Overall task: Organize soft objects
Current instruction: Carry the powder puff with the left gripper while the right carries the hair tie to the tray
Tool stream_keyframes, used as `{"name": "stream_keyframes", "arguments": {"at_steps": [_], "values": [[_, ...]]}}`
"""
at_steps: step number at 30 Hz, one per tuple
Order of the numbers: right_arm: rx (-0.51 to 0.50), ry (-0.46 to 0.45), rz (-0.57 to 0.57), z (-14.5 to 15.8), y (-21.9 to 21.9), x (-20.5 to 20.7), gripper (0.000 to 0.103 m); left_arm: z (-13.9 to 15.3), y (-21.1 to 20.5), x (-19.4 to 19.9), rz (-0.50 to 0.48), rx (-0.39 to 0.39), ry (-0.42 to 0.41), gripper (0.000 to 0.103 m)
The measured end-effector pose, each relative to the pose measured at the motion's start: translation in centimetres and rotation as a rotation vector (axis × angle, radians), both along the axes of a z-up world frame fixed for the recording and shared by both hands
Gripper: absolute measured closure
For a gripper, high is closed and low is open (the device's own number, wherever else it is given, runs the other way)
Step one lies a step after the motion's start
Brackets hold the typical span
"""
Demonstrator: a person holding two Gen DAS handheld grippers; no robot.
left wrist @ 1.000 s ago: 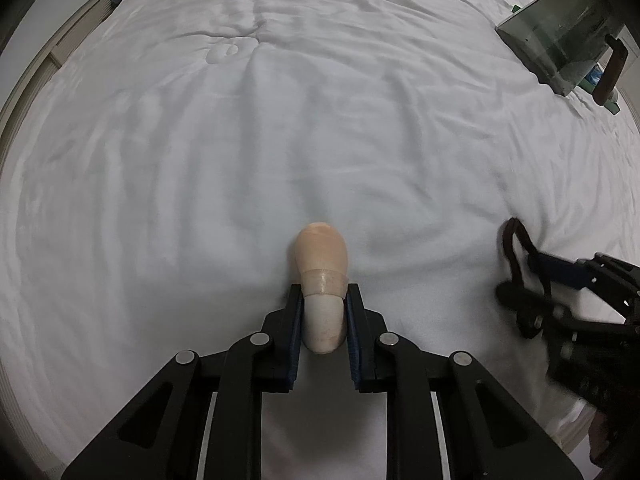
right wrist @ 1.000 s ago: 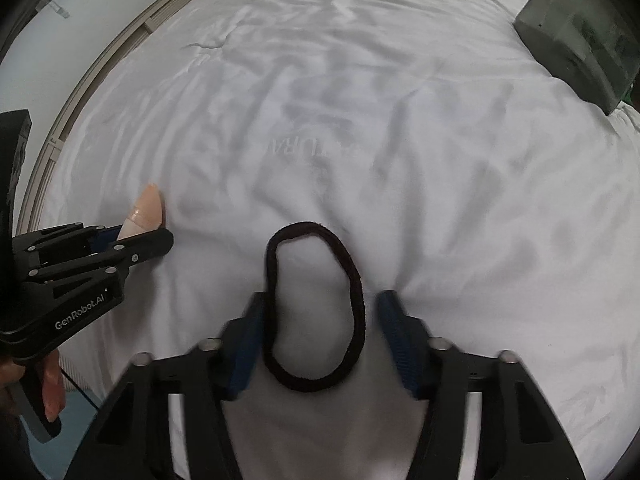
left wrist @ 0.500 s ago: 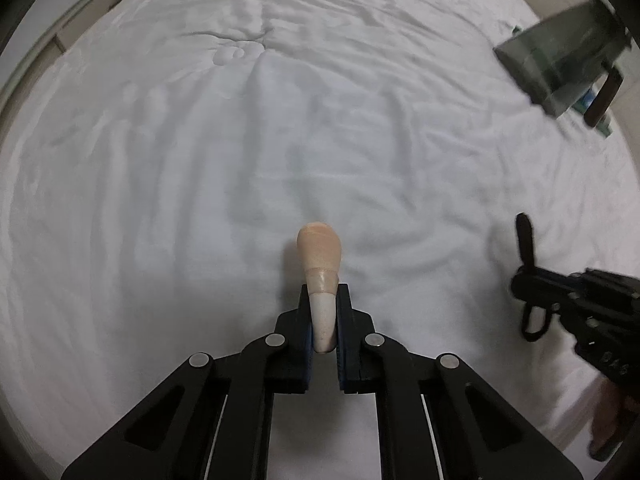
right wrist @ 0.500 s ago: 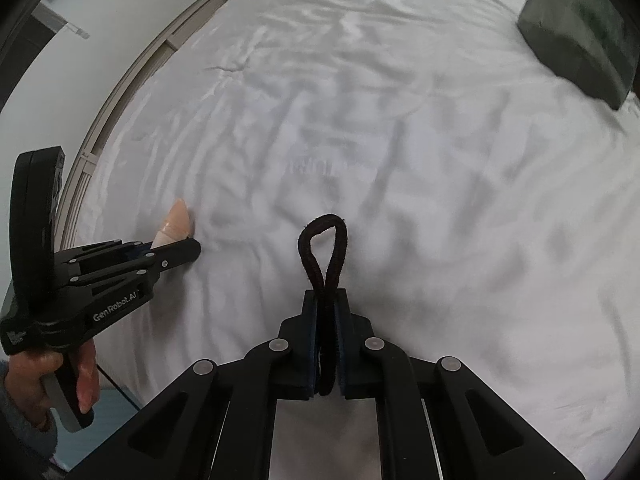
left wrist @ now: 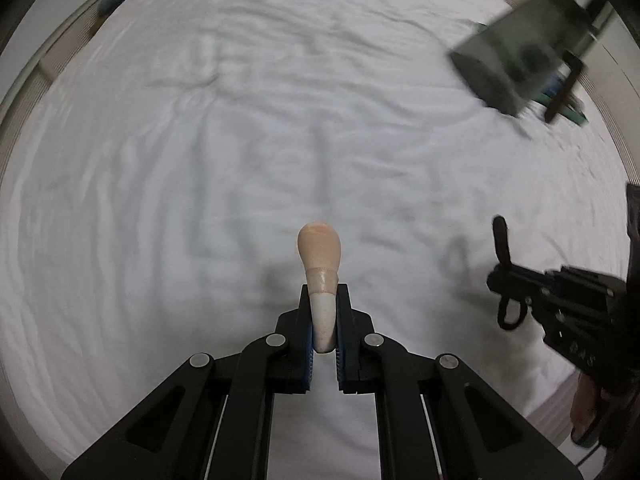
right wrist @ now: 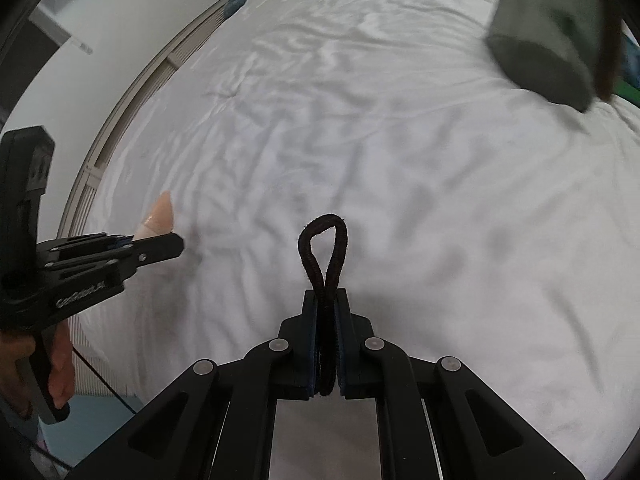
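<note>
- Left gripper [left wrist: 324,320]: jaws pinching a beige sponge [left wrist: 319,252], whose rounded end sticks out toward 12 o'clock above the white bedsheet [left wrist: 200,180]
- White lettering on this gripper's side shows only in the right wrist view, too blurred to read
- Right gripper [right wrist: 325,332]: jaws pressed on a dark hair tie [right wrist: 324,248], loop toward 12 o'clock
- Dark green box [left wrist: 516,56] lies at 2 o'clock
- A hand [right wrist: 52,364] at 8 o'clock shows only in the right view

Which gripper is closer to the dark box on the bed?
Right. The right gripper, holding the hair tie, sits nearer the dark box; the left gripper is farther off.
</note>
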State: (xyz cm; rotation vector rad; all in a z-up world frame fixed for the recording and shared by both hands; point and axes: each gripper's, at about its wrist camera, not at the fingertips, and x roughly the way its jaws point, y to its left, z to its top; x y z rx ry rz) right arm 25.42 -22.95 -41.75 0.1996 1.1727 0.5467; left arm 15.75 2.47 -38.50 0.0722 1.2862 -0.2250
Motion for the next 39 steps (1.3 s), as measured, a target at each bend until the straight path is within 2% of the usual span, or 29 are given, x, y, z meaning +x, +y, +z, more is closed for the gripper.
{"name": "stream_keyframes", "arguments": {"at_steps": [5,8,14,19,24,26,30,34,39], "values": [[-0.019,-0.028,-0.07,2.5,-6.5,0.0,0.096,3.0,-6.7,0.2,-0.107,-0.034,-0.021,0.097],[-0.046,-0.054,-0.126,4.4,-11.4,0.3,0.096,4.8,-12.1,0.9,-0.183,-0.04,-0.05,0.097],[-0.131,-0.129,-0.244,8.0,-22.6,2.8,0.096,8.1,-23.3,2.9,-0.3,-0.121,-0.088,0.097],[-0.175,-0.204,-0.31,10.2,-30.7,6.2,0.096,10.3,-33.1,6.8,-0.338,-0.2,-0.142,0.097],[-0.202,-0.275,-0.33,11.0,-37.2,11.2,0.096,11.9,-41.2,13.1,-0.309,-0.26,-0.205,0.097],[-0.214,-0.297,-0.318,10.9,-39.5,13.7,0.096,12.0,-43.8,15.6,-0.291,-0.275,-0.22,0.097],[-0.247,-0.327,-0.296,10.3,-41.1,18.0,0.096,11.4,-48.0,20.4,-0.253,-0.265,-0.239,0.097],[-0.281,-0.336,-0.285,8.8,-42.0,21.6,0.096,9.1,-50.2,23.8,-0.214,-0.215,-0.231,0.097],[-0.312,-0.321,-0.263,6.0,-42.0,26.0,0.096,6.3,-51.5,25.4,-0.165,-0.159,-0.208,0.097]]}}
